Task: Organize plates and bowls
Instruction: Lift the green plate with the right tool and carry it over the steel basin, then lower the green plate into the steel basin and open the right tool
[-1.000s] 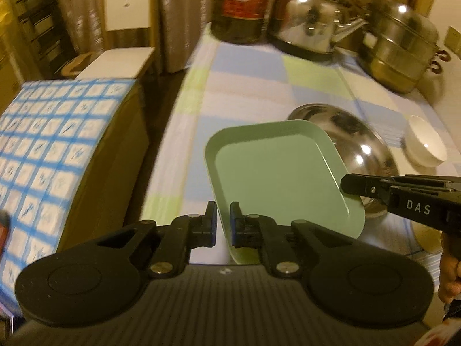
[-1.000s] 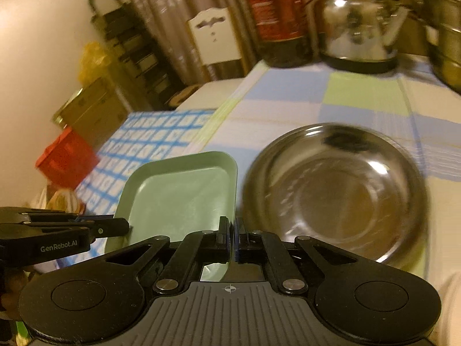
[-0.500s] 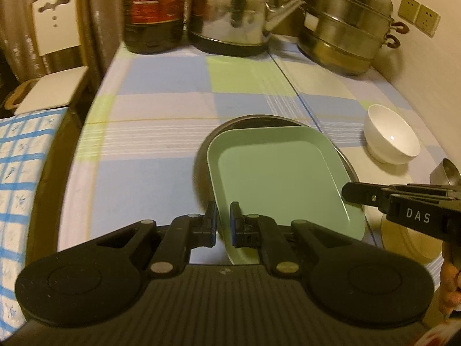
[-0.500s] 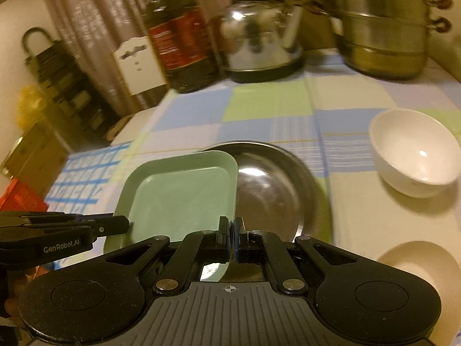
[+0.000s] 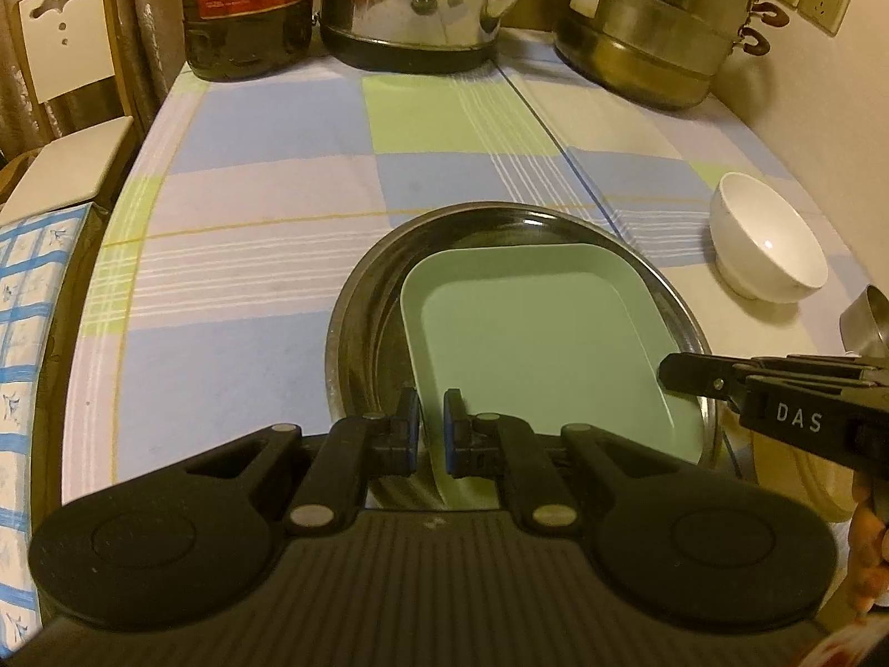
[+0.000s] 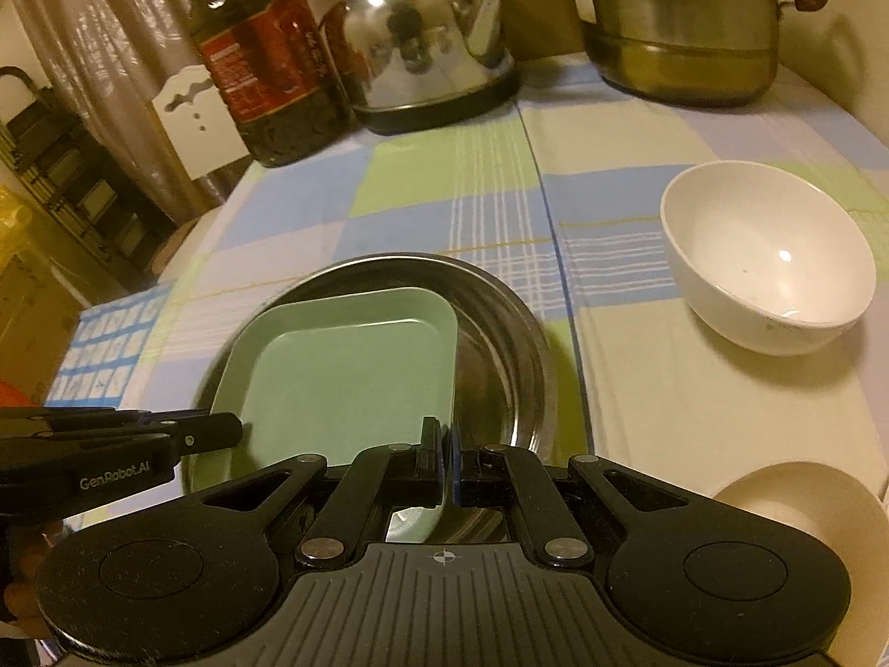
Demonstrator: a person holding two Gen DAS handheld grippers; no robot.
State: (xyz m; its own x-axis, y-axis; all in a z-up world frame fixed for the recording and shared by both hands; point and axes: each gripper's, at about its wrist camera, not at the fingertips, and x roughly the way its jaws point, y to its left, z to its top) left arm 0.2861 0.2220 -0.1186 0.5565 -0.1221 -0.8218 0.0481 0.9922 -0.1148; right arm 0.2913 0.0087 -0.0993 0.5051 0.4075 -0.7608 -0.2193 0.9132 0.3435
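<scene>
A pale green square plate point(image 5: 533, 344) lies inside a round steel dish point(image 5: 361, 333) on the checked tablecloth. My left gripper point(image 5: 430, 433) is shut on the green plate's near left rim. My right gripper point(image 6: 447, 458) is shut on the plate's point(image 6: 344, 378) near right rim, over the steel dish point(image 6: 500, 344). A white bowl point(image 6: 767, 261) stands upright to the right, also in the left wrist view point(image 5: 767, 239). A beige plate point(image 6: 800, 500) lies at the near right.
A dark oil bottle point(image 6: 266, 66), a steel kettle point(image 6: 428, 39) and a stacked steamer pot point(image 6: 683, 22) stand along the back. A small steel cup point(image 5: 867, 322) is at the right. A white chair point(image 5: 72, 111) and a blue-checked cloth point(image 5: 28, 333) lie beyond the table's left edge.
Both grippers carried the green plate rightward over the table and lowered it into the steel dish. Both stayed shut on its rim.
</scene>
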